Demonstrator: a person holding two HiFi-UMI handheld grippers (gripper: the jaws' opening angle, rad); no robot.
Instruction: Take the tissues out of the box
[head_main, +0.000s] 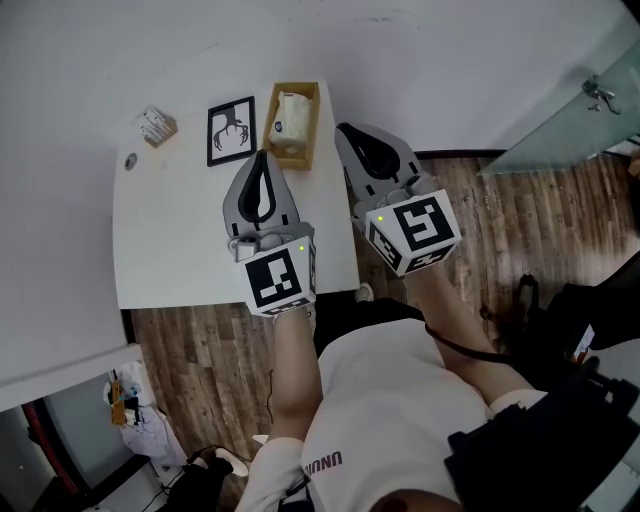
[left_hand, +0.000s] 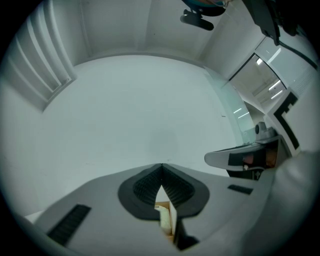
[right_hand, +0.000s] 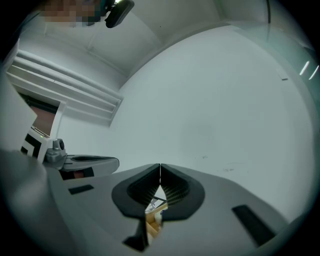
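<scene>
Observer: Bearing check. Where does the tissue box (head_main: 309, 128) lie from each gripper?

Operator: It sits at the far edge of the desk (head_main: 180, 230), ahead of both. The tissues (head_main: 290, 112) are inside it, a white wad showing in the open top. The framed antler print (head_main: 231, 130) is just beside it on the left.

Observer: Long axis?

Operator: It runs away from the person, roughly in line with the way both grippers point, so the near short end faces us.

Observer: Which is nearer?

Operator: In the head view the left gripper (head_main: 263, 153) has its tip at the box's near left corner, and the right gripper (head_main: 342, 127) has its tip alongside the right wall. Both are close. I judge the right better placed to swing in over the opening. Height above the box I cannot tell.

Observer: Jaw state?

Operator: Both are closed with pads meeting at the tips and nothing between them. Each gripper view shows only the box below, through the gap behind the pads. Either one must open before it reaches in.
</scene>
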